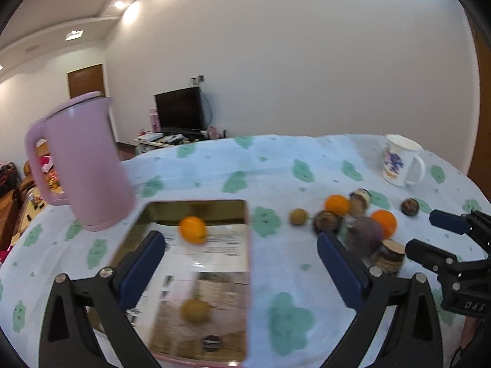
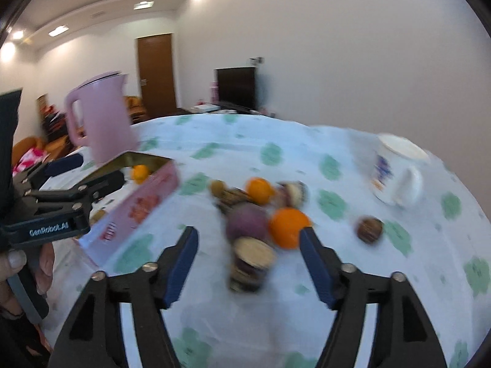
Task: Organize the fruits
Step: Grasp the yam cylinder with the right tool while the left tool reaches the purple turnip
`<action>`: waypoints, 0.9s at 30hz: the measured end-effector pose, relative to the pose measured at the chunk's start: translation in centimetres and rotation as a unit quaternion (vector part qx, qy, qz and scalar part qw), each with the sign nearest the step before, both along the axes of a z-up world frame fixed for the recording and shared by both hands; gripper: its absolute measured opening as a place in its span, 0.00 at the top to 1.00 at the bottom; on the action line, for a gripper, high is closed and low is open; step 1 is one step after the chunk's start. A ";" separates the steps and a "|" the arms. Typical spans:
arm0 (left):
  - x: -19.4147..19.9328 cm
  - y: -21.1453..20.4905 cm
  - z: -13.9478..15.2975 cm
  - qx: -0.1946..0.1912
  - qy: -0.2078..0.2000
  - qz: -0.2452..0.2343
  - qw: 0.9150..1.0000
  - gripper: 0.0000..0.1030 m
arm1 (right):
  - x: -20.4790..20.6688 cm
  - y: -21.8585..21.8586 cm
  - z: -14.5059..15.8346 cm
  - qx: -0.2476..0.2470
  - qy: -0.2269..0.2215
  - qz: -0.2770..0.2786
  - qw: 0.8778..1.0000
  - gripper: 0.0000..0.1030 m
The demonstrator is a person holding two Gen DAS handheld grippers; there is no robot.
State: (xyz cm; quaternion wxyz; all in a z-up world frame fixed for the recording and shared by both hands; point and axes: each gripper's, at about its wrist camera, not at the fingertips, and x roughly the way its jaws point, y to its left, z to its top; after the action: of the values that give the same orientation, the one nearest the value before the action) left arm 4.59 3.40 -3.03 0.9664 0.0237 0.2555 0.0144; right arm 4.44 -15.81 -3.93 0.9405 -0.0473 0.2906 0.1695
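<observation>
An open pink tin (image 1: pixel 196 211) lined with printed paper holds an orange (image 1: pixel 192 229) and a yellow-brown fruit (image 1: pixel 195 309). My left gripper (image 1: pixel 240 236) stands open over the tin's right edge, with nothing between its fingers. To the right lies a blurred cluster of fruit: two oranges (image 2: pixel 259 190) (image 2: pixel 288 227), a purple fruit (image 2: pixel 247 222), a cut brown-rimmed piece (image 2: pixel 251 260) and small brown ones. My right gripper (image 2: pixel 248 233) is open just before the cluster, its fingers on either side of the purple fruit and the cut piece without touching them. One brown fruit (image 2: pixel 369 229) lies apart.
A tall pink kettle (image 1: pixel 83 165) stands behind the tin at the left. A white printed mug (image 1: pixel 402 159) sits at the far right of the round table, which has a cloth with green patches (image 1: pixel 288 319). A person's hand (image 2: pixel 18 263) holds the left gripper.
</observation>
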 end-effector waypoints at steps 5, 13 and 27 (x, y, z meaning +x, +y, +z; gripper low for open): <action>0.4 -1.7 -0.5 0.005 0.012 -0.012 1.000 0.01 | 1.2 -0.9 -1.0 0.000 0.039 -0.012 0.999 0.29; 1.2 -1.3 -1.4 -0.008 0.035 -0.010 0.999 0.01 | 3.4 0.4 -3.2 0.023 0.103 0.006 0.994 0.29; 1.9 -3.4 -0.4 -0.017 0.032 -0.034 0.999 0.01 | 3.2 -0.9 -2.3 0.045 0.075 -0.014 0.996 0.60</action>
State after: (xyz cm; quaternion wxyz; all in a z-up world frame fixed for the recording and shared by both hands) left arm 6.47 0.04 -3.40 0.9578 0.0162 0.2859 -0.0240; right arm 7.67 -16.75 -6.20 0.9196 0.0122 0.3529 0.1721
